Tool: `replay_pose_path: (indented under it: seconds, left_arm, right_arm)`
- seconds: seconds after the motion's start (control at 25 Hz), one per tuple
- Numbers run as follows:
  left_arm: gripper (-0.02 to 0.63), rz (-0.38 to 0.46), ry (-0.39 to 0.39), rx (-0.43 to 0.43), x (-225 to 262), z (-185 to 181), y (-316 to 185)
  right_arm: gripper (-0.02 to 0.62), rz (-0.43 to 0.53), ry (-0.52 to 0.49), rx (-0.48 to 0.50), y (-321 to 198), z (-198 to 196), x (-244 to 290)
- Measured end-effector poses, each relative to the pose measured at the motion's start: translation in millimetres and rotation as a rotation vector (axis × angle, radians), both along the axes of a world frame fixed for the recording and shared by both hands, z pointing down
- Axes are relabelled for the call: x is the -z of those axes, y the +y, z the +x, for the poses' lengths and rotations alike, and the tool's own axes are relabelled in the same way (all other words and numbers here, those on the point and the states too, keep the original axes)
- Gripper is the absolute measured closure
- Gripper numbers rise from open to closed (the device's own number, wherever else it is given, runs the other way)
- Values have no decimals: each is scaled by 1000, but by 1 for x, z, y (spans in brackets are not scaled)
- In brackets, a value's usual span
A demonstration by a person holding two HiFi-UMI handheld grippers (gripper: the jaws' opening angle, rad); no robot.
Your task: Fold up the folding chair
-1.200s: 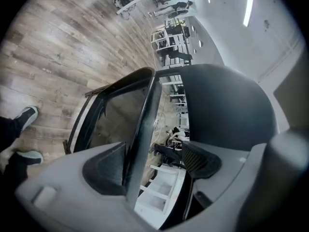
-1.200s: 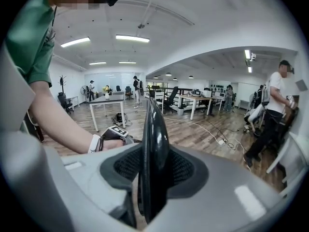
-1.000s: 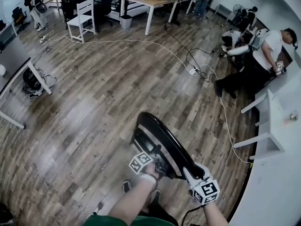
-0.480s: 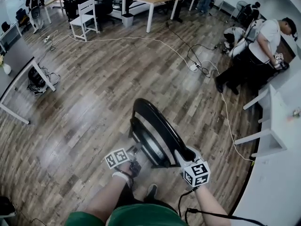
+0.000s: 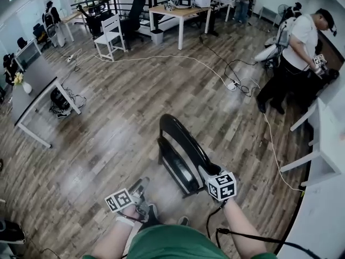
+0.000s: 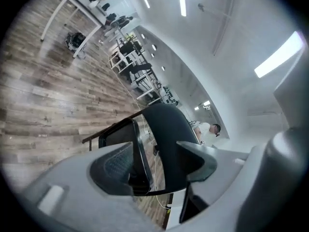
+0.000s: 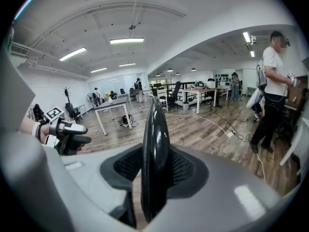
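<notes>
A black folding chair (image 5: 180, 150) stands on the wood floor in front of me, its seat lying close against its back. My right gripper (image 5: 218, 181) is shut on the top edge of the chair back (image 7: 154, 144), which runs upright between its pads. Off to the lower left, my left gripper (image 5: 139, 190) hangs apart from the chair. Its jaws are closing and hold nothing. In the left gripper view the chair (image 6: 164, 129) shows beyond the left gripper (image 6: 155, 150). The right gripper view shows the left gripper (image 7: 67, 135) at the left edge.
A white cable (image 5: 269, 139) trails over the floor to the chair's right. White desks (image 5: 323, 144) line the right side, and a person (image 5: 294, 53) stands there. A white table (image 5: 38, 96) is at the left; a white chair (image 5: 110, 34) and more tables stand at the back.
My left gripper has let go of the chair and drawn back to the lower left. The seat now lies closer to the back. My right gripper keeps its hold on the top edge.
</notes>
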State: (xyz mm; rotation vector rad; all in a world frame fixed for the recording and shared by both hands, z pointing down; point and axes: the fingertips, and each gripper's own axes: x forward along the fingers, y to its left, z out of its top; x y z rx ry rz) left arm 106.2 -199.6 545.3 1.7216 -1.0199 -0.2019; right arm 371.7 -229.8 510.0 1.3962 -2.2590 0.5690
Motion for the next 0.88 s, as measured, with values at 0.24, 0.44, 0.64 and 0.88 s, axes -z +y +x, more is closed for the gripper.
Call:
replay_pose_path:
  seconds: [0.24, 0.44, 0.64, 0.88]
  left_arm:
    - [353, 227, -180, -40, 75, 22, 16]
    - [387, 355, -358, -88, 106, 41, 41]
    - [396, 407, -489, -101, 109, 42, 47]
    - [408, 456, -549, -141, 110, 26, 41]
  right_arm:
    - [449, 39, -19, 6, 10, 2, 1]
    - [451, 56, -25, 23, 14, 1, 4]
    - [451, 59, -37, 18, 8, 7, 1]
    - [445, 55, -10, 3, 11, 0, 0]
